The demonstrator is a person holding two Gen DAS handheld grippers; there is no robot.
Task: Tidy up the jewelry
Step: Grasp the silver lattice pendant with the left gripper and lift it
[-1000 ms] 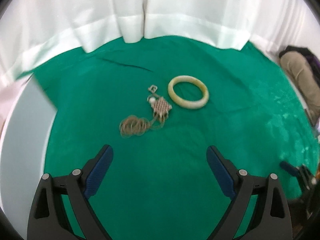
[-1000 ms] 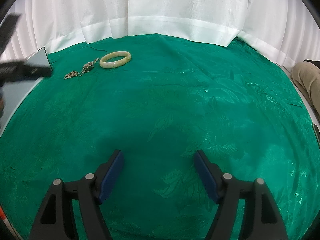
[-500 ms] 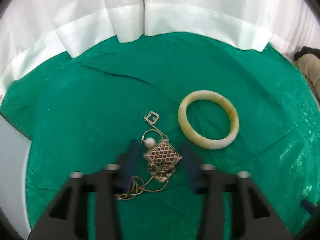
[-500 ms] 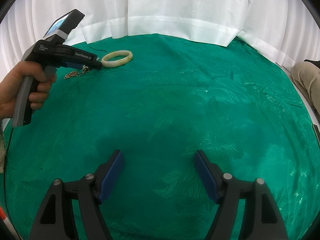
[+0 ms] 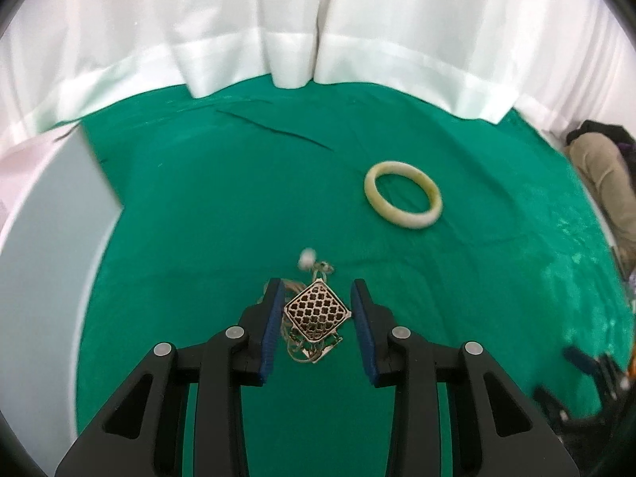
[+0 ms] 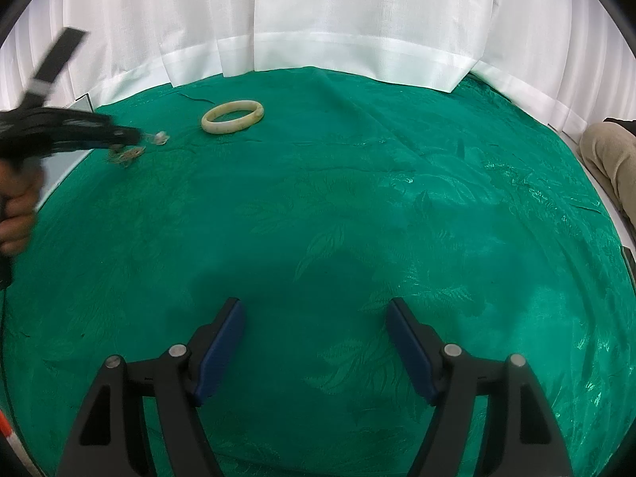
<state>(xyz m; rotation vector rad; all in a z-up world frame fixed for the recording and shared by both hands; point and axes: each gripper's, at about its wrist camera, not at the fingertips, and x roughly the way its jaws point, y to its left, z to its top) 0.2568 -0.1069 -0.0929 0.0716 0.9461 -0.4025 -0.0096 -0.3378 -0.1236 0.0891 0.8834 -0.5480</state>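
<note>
A gold necklace with a square lattice pendant [image 5: 318,312] and a white pearl [image 5: 307,258] sits between the blue pads of my left gripper [image 5: 317,302], which is shut on the pendant and holds it just above the green cloth; its chain hangs below. In the right wrist view the necklace [image 6: 131,151] dangles from the left gripper at far left. A pale jade bangle [image 5: 403,194] lies flat on the cloth, beyond and right of the necklace; it also shows in the right wrist view [image 6: 232,116]. My right gripper [image 6: 316,338] is open and empty over the cloth's near middle.
A green patterned cloth [image 6: 357,218] covers the table, with white curtains [image 6: 357,20] behind. A grey-white board [image 5: 47,238] lies at the table's left edge. A seated person's leg [image 6: 612,159] is at the far right.
My left gripper closed on the pendant and lifted it, pulling back toward the left; the bangle now lies farther away. My right gripper has not moved.
</note>
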